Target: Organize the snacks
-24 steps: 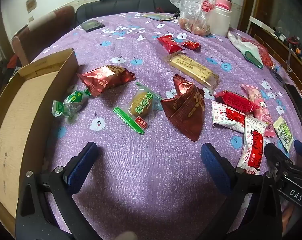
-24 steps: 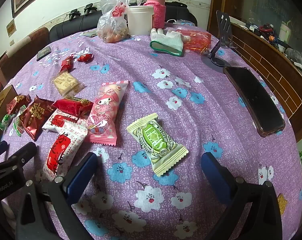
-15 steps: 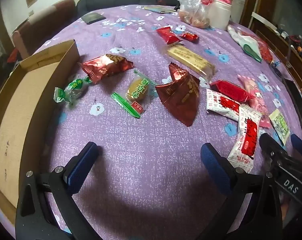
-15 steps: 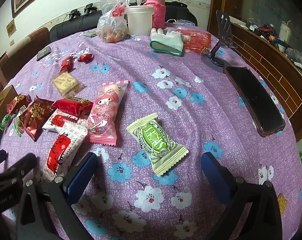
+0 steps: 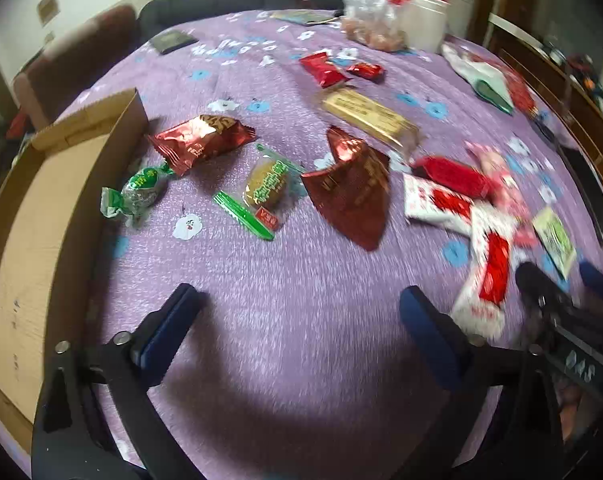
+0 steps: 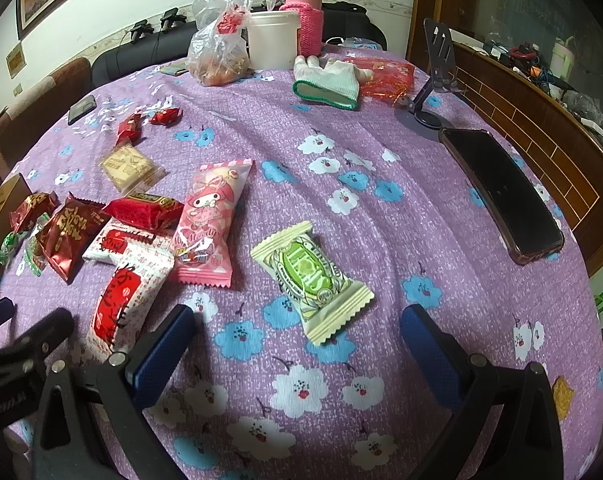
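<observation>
since the earlier frames the left gripper [image 5: 299,308] has been drawn back from the snacks, so that more bare purple cloth [image 5: 285,344] is seen between its pads and the packets; the right gripper [image 6: 297,324] has hardly been shifted. both sets of jaws are spread wide and nothing is clasped by either one.

from the left wrist, a cardboard box [image 5: 33,216] is seen at the left edge of the table, with its near wall beside the green twist-wrapped candy [image 5: 135,194]. a red foil packet [image 5: 201,142] is laid just beyond that candy. a clear-wrapped cake with a green fork [image 5: 263,194] is set beside a dark red foil pouch [image 5: 351,192]. a long yellow bar [image 5: 369,114] is placed farther back. at the right, blurred by motion, a white and red packet [image 5: 487,272] is seen next to the other gripper's black frame.

from the right wrist, a cream and green packet [image 6: 311,276] is found lying just ahead of the open pads, between them and slightly left of centre. a pink cartoon packet [image 6: 209,220] is laid to its left, overlapped at its lower corner by the white and red packet [image 6: 125,300]. a black phone [image 6: 501,192] is rested near the right edge of the table, well apart from the snacks. a white tub [image 6: 271,44] and a plastic bag [image 6: 221,56] are stood at the far side.
</observation>
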